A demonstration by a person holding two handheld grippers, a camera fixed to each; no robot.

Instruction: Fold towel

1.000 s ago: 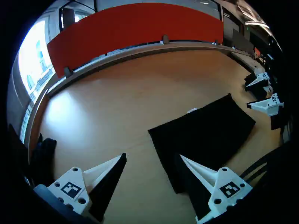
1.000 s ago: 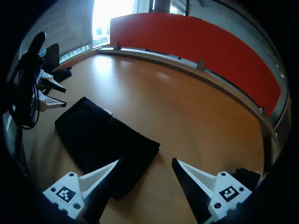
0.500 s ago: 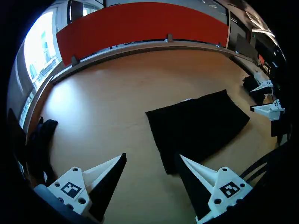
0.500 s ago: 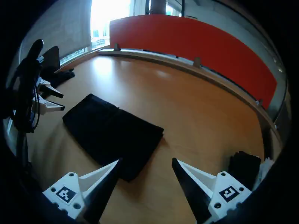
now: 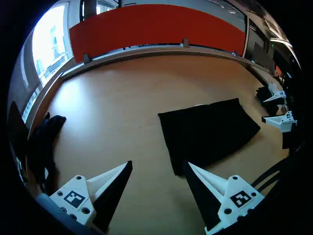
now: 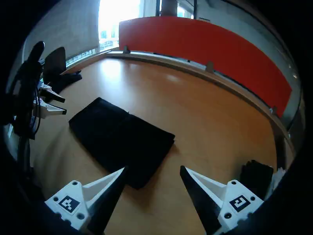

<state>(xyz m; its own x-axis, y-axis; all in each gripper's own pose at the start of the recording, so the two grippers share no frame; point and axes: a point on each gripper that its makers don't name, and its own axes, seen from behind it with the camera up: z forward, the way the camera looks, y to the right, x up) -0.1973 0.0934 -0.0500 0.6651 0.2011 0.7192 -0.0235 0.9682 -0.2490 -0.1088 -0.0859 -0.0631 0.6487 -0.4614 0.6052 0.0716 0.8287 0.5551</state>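
A black towel (image 5: 207, 133) is lying flat on a big brown wooden surface (image 5: 117, 102). It is looking like a neat folded block, and nothing is touching it. In the right gripper view a thin line is running across the towel, where one part is meeting the next.

The left gripper (image 5: 157, 164) is hanging above the surface. Its two white fingers are spread wide apart and are holding nothing. In the left gripper view the towel is sitting in front of it and a bit to the right. The towel's near corner is showing just beside the tip of the right-hand finger.

The right gripper (image 6: 153, 168) is hanging the same way, with its fingers spread wide and pinching nothing. In the right gripper view the towel is lying in front and to the left. Its near edge is showing just beside the tip of the left-hand finger.

Each gripper is also showing up small in the other one's view. In the left gripper view the right gripper is poking in at the far right, past the end of the towel. In the right gripper view the left gripper is poking in at the far left, near the other end of the towel. So the towel is lying between the two grippers.

A long red wall (image 5: 156, 27) is standing along the far side of the surface. Bright light is coming through a window (image 5: 47, 51) beside it. A dark bundle (image 5: 49, 129) is sitting at the left edge of the surface, well apart from the towel. A dark stack (image 6: 256, 176) is sitting low on the right in the right gripper view.
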